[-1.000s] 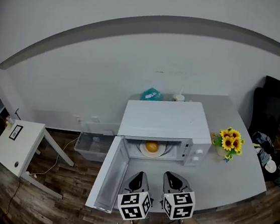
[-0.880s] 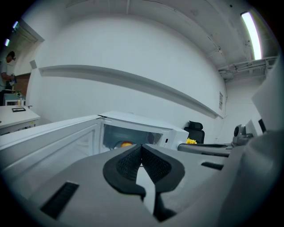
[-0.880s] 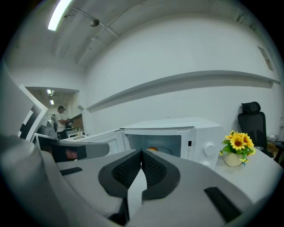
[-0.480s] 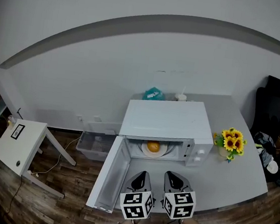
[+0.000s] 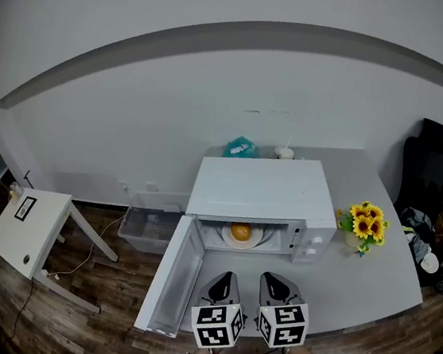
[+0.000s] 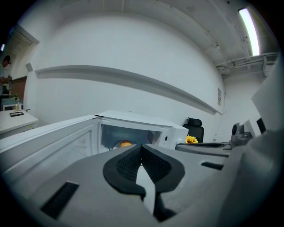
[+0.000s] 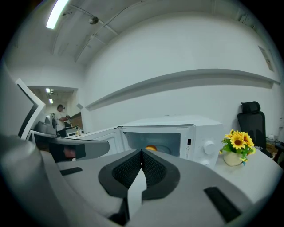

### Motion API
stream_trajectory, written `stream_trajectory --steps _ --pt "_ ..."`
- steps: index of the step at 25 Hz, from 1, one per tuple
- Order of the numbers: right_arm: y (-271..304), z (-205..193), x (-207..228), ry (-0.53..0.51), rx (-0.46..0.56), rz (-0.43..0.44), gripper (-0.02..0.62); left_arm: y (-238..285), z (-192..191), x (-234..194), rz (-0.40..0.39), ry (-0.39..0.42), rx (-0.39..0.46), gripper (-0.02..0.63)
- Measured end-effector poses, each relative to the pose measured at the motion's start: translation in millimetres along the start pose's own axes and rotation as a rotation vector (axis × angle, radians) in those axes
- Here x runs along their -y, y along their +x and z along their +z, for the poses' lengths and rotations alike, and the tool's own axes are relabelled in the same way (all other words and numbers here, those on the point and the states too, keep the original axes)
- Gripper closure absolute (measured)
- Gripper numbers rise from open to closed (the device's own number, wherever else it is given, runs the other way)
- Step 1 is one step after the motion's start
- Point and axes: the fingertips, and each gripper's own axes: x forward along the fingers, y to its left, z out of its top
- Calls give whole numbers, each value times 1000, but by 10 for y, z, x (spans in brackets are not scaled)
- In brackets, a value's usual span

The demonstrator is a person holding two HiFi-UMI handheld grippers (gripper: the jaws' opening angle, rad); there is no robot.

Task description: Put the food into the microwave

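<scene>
- We're reading the left claw (image 6: pixel 142 146) as pressed together with nothing between its jaws. The right claw (image 7: pixel 142 152) is looking the same: together and empty.
- Both are hovering side by side just in front of the microwave (image 5: pixel 260 187) mouth, touching nothing.
- The food (image 5: pixel 240 231), a round orange item, is sitting on the plate (image 5: pixel 251 242) inside the cavity. We're judging the placing done, with only the door (image 5: pixel 171 274) left to close.
- Risk 1: the door is hanging wide open to the left, seemingly out past the worktop (image 5: pixel 369 278) edge and over the floor. We're worrying about the left claw, the nearer one, clipping the door's inner face while coming round. It could also slip off the smooth panel, since closed jaws are giving no grip, only a push.
- Risk 2: we're expecting too hard a push to slam the door. That jolt could roll the food off the plate or shift the microwave on the worktop.
- Risk 3: if we're pushing near the hinge instead of the free edge, we're probably leaving the latch uncaught and the door ajar.
- Risk 4: the right claw is sitting in front of the cavity's right side. Any drift right is taking it toward the sunflowers (image 5: pixel 363 222) just beside the microwave, and we're guessing the small pot is light and easy to tip.
- We're not calling the food type; it's too small to tell.
</scene>
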Motion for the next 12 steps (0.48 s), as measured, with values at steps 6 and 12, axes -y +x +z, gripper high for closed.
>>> stream_trajectory --steps 6,12 --pt "2 -13 12 -5 -1 -13 580 23 3 10 -8 3 -5 603" --pt "-11 -12 28 3 3 -25 580 19 -4 15 -12 12 -9 603"
